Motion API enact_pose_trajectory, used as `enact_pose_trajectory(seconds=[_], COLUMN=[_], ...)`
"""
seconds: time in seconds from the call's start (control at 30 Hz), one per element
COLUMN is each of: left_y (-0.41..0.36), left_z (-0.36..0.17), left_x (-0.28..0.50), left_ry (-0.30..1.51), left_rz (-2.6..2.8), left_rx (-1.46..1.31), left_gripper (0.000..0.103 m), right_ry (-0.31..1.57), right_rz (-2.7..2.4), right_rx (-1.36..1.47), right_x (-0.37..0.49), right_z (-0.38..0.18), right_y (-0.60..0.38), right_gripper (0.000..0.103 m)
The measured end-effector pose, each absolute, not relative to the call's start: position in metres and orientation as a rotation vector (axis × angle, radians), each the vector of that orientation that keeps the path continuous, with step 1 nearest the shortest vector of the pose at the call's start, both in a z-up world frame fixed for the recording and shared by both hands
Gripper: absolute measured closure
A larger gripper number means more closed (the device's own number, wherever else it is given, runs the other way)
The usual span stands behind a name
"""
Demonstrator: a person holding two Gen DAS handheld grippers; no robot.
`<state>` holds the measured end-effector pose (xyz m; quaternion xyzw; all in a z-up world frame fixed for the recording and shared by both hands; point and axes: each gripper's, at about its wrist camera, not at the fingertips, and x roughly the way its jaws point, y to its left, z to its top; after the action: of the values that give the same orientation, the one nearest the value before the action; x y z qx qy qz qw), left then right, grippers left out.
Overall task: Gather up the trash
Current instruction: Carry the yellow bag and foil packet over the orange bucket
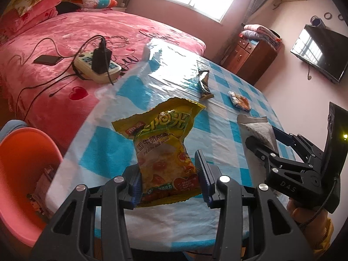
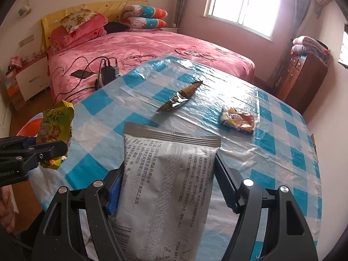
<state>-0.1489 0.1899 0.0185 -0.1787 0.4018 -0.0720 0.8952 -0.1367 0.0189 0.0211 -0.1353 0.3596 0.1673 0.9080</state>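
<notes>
Trash is partly in hand and partly on the table [image 2: 282,152]: your left gripper [image 1: 171,174] has the yellow snack bag [image 1: 165,152] standing between its fingers, though in the left wrist view the right-side pad sits slightly off the bag's edge, so you appear to be gripping it but the squeeze looks loose. Your right gripper [image 2: 171,184] carries the grey printed pouch [image 2: 167,184] in much the same way, the left pad against it and the right finger with a small gap, so treat that hold as likely rather than certain. Both pieces are lifted over the near edge of the checked tablecloth. An orange bin [image 1: 24,174] sits low to your left beside the table, with some wrappers already visible inside, which suggests earlier pieces are done. Neither held piece has been dropped in yet. Two items remain on the table: the dark foil wrapper [image 2: 180,97] toward the middle and the crumpled orange wrapper [image 2: 238,119] further right, well apart from both grippers.
</notes>
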Motion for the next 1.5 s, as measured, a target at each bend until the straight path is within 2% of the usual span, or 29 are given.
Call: enact_pose_trajectory(seconds=[1.5], left_y=[0.339], left_z=[-0.007], left_x=[-0.216], left_ry=[0.794], left_rz=[0.12], left_rx=[-0.54], left_gripper=[0.058], right_ry=[0.709], right_rz=[0.6], right_rx=[-0.458], right_x=[-0.161], right_z=[0.023], right_y=[0.18], right_gripper=[0.03])
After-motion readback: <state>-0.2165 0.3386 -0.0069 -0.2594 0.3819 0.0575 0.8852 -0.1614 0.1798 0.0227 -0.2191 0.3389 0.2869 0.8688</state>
